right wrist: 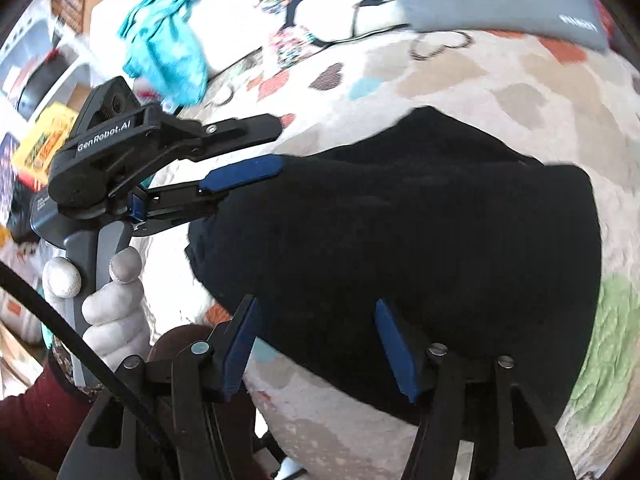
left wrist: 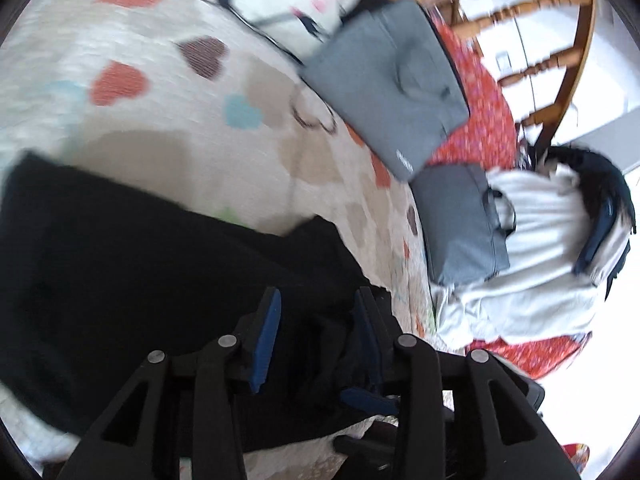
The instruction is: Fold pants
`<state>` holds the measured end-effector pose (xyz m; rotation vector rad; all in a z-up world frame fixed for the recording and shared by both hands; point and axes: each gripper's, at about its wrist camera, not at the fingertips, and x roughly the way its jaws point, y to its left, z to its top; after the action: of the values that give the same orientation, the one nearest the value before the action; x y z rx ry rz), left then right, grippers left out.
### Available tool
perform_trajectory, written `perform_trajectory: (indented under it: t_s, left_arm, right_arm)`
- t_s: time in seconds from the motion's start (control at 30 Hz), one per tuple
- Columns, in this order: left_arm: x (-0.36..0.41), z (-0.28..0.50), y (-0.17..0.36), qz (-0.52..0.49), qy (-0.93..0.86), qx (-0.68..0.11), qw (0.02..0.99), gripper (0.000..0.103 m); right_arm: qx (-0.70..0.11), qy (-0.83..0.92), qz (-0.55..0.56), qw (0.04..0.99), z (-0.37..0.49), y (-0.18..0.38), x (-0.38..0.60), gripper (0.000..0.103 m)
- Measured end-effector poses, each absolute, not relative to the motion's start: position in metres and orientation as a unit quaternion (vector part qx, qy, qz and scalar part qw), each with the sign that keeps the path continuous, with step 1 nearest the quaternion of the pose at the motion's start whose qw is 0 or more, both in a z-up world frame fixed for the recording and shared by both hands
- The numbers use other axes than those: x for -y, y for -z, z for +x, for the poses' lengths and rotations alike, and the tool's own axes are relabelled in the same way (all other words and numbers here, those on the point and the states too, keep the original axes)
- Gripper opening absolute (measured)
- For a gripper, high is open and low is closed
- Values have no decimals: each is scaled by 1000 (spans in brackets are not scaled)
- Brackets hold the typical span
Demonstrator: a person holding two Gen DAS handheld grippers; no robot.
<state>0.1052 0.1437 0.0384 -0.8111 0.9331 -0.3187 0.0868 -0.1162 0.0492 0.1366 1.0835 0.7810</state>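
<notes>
Pants [left wrist: 132,264], left wrist view: black cloth on the heart-print bedspread [left wrist: 168,92], spreading forward and left from the left tool [left wrist: 316,336] — fingers parted, fabric bunched between them, grip not confirmed. Grey folded garments [left wrist: 388,92] stacked at the bed's right edge; open bedspread ahead.

Right wrist view: pants [right wrist: 420,248] lie broad, directly ahead of the right tool [right wrist: 324,344], fingers spread wide, empty. Left tool [right wrist: 240,156] at the pants' left edge — nearer.

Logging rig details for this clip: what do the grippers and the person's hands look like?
Both grippers, the left gripper and the right gripper, are black frames with blue pads on the fingers and silver screws. The left body reads "GenRobot.AI" above a grey handle. The left hand wears a pale glove, with a maroon sleeve.
</notes>
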Motion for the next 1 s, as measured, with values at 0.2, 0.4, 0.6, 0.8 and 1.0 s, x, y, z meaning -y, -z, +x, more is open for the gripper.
perform_trajectory:
  t_s: [0.2, 0.4, 0.6, 0.8, 1.0]
  left_arm:
    - [-200, 44, -48, -404, 85, -389, 823, 47]
    - [-280, -14, -23, -495, -2, -340, 799, 51]
    - [-298, -25, 13, -510, -34, -367, 777, 51]
    - [-284, -5, 29, -484, -27, -387, 785, 63]
    - [-267, -6, 25, -464, -28, -386, 797, 69]
  right_arm:
    - [-487, -328, 94, 804, 93, -71, 142, 66]
    - [-578, -264, 70, 769, 122, -24, 125, 67]
    - [-552, -307, 46, 774, 118, -73, 70, 67]
    - [-610, -360, 8, 706, 147, -73, -50, 76]
    - [-679, -272, -78, 677, 186, -25, -153, 83]
